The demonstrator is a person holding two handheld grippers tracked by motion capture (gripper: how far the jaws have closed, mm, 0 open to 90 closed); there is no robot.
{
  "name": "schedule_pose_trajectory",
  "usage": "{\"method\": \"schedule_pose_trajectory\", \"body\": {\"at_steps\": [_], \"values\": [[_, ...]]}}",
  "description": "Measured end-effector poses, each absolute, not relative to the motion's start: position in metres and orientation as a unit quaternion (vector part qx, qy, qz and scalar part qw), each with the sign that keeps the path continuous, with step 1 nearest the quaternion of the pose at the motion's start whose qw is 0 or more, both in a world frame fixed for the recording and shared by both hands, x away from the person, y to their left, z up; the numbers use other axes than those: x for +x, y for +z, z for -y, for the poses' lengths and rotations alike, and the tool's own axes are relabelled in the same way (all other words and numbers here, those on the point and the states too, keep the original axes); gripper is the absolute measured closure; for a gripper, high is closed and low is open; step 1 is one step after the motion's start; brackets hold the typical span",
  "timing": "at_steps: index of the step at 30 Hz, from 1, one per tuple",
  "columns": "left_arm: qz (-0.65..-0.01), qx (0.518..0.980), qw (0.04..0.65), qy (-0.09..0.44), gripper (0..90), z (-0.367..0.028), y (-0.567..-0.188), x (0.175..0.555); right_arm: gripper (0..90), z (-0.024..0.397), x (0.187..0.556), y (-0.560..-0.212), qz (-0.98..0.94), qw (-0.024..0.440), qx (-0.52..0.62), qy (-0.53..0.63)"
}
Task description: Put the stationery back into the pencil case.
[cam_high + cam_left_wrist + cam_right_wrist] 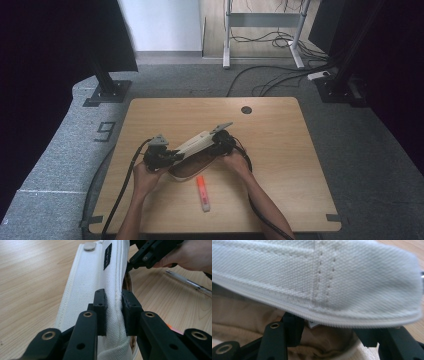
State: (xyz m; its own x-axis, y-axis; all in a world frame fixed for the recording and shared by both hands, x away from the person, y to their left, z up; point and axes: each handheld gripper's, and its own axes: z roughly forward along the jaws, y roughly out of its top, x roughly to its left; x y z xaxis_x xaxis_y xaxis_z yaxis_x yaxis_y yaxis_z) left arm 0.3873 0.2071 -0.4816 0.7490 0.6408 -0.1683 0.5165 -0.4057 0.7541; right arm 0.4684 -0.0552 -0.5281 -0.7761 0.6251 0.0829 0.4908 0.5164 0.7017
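A white canvas pencil case (196, 143) with a tan lining lies unzipped in the middle of the table. Its upper flap is lifted and stretched between both grippers. My left gripper (170, 156) is shut on the flap's zipper edge (118, 290), one pad on each side of the cloth. My right gripper (220, 142) is at the other end of the case. Its jaws stand apart with their tips tucked under the flap (337, 272), and loose lining (329, 340) sits between them. From the left gripper view, the right gripper (147, 255) meets the far end of the flap.
An orange highlighter (202, 192) lies on the wooden table (285, 160) just in front of the case. A silver pen (187, 282) lies on the wood beyond the right hand. A cable hole (246, 110) sits near the far edge. Cables trail off both grippers.
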Motion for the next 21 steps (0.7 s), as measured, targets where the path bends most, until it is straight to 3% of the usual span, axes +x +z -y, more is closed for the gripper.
{"method": "schedule_pose_trajectory", "body": {"at_steps": [8,15,21], "values": [[-0.343,0.836,0.422,0.071,75.7,-0.205,-0.482,0.388,43.7,0.048,0.471,-0.534,-0.868,0.093,0.32,0.368],[-0.345,0.836,0.42,0.076,75.7,-0.206,-0.483,0.389,30.2,0.047,0.47,-0.531,-0.87,0.091,0.318,0.367],[-0.346,0.836,0.417,0.08,75.7,-0.206,-0.483,0.389,28.0,0.051,0.463,-0.524,-0.87,0.091,0.313,0.369]]}}
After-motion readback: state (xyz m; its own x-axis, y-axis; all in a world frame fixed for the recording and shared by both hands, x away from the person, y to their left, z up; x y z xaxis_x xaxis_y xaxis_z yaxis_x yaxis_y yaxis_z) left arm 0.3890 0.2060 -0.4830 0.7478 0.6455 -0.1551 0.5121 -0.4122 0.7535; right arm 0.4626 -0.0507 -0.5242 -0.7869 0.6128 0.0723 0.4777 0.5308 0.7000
